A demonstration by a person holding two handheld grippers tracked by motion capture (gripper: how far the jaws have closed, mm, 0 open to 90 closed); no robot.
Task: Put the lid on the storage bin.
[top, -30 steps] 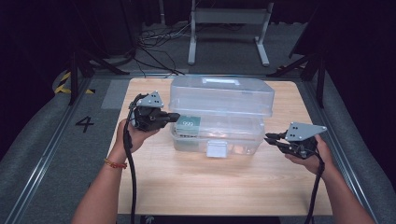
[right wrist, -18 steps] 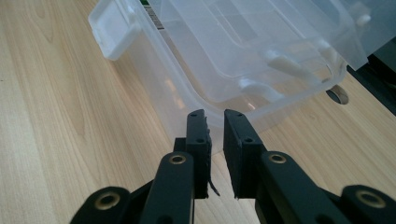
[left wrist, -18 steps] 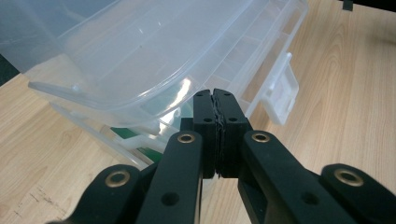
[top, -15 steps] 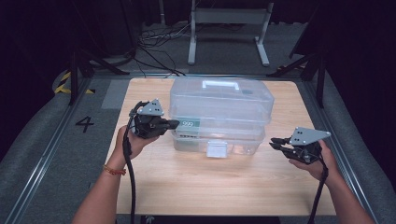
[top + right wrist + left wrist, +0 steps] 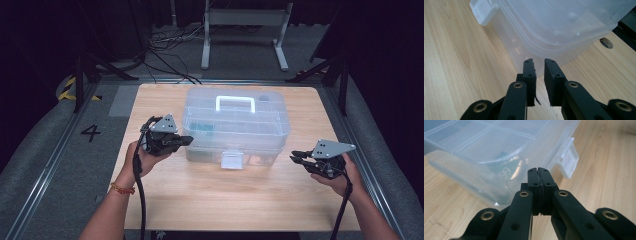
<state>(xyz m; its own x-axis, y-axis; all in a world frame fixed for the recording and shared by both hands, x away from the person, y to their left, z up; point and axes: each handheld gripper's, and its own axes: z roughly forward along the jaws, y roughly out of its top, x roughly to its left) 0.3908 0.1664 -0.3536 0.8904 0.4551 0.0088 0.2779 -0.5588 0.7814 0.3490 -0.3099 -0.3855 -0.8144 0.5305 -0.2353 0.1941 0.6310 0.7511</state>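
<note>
A clear plastic storage box (image 5: pixel 236 130) with a white handle (image 5: pixel 235 103) and a white front latch (image 5: pixel 231 160) sits mid-worktop (image 5: pixel 210 200). The left tongs (image 5: pixel 183 141) are clenched empty beside its left front corner. The right tongs (image 5: pixel 296 157), slightly parted and empty, hover near its right front corner. The box looks light and slick, so a one-sided push could slide or twist it, and closed tongs could slip off the latch.

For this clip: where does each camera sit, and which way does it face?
High view: above the person's side, facing forward and down at the table; both forearms, left gripper, right gripper.
Left gripper view: along its shut jaws toward the box and latch.
Right gripper view: along its parted jaws toward the box.
All share box and latch.
</note>
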